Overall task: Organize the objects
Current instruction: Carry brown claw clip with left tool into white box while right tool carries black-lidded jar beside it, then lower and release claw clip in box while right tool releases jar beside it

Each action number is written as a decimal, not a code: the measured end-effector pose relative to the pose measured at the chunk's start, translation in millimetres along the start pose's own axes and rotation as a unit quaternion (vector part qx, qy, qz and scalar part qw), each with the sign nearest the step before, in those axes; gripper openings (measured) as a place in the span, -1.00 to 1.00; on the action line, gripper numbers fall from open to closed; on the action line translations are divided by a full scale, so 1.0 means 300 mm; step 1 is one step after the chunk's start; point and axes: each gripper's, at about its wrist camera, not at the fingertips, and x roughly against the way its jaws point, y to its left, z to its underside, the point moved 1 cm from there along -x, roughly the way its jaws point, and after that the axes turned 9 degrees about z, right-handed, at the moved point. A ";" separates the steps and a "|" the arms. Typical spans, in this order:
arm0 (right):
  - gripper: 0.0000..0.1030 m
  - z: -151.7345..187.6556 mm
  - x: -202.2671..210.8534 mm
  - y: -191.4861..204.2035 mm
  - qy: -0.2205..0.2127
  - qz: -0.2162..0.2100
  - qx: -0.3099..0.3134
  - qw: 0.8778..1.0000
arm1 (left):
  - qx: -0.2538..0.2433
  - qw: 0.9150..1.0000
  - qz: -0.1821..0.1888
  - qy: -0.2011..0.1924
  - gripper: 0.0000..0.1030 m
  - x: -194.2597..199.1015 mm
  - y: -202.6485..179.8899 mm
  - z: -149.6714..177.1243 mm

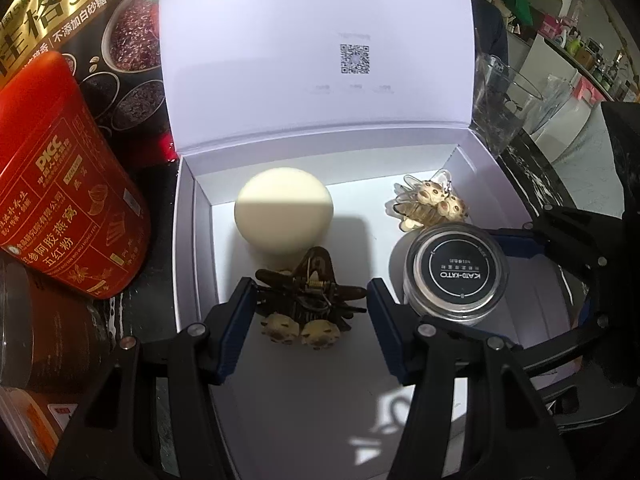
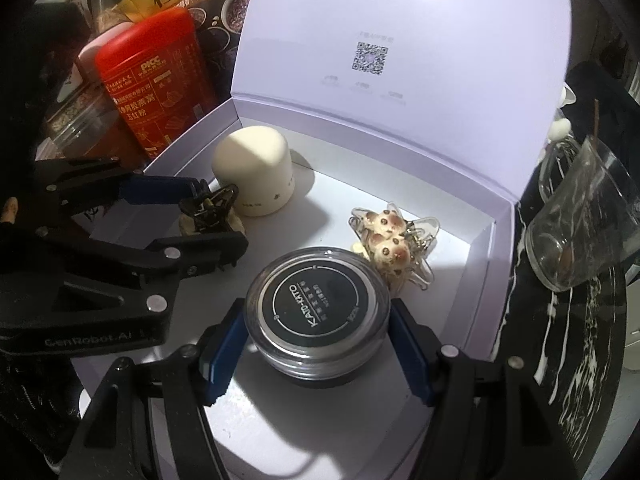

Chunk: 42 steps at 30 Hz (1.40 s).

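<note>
At the left, the left gripper (image 1: 312, 300) has its blue pads narrowed onto a dark hair claw (image 1: 310, 292) with two little cream animal figures, held low inside the open white box (image 1: 192, 208) in front of a cream dome-topped cylinder (image 1: 283, 210). To the right, the right gripper (image 2: 316, 344) stands about half open with its pads against a round jar (image 2: 317, 312) whose black lid reads "KATO-KATO", beside a clear hair claw (image 2: 390, 246). Outside, a red tin (image 1: 68, 184) reads "PICC", and the lid (image 2: 400, 40) carries a QR code.
</note>
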 end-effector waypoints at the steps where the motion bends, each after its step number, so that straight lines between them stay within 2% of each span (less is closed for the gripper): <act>1: 0.36 -0.003 -0.002 0.000 0.002 0.001 0.001 1.000 | 0.000 1.000 -0.001 0.000 0.08 -0.003 -0.002 -0.004; 11: 0.35 -0.024 -0.010 -0.009 0.007 0.004 0.004 1.000 | 0.000 1.000 -0.008 0.000 0.09 -0.008 0.003 -0.013; 22: 0.35 0.004 0.030 -0.013 0.009 0.027 0.008 1.000 | -0.021 0.999 -0.039 0.013 0.11 -0.018 -0.024 0.004; 37: 0.35 0.036 0.157 -0.060 -0.015 0.041 -0.014 0.999 | 0.001 1.000 -0.029 0.001 0.11 0.086 -0.013 0.048; 39: 0.35 0.017 0.168 -0.063 -0.019 0.044 -0.014 0.999 | 0.001 1.000 -0.028 -0.003 0.11 0.108 -0.020 0.055; 42: 0.35 0.054 0.190 -0.055 -0.025 0.047 -0.016 0.998 | -0.001 1.000 -0.030 -0.007 0.14 0.100 -0.075 0.043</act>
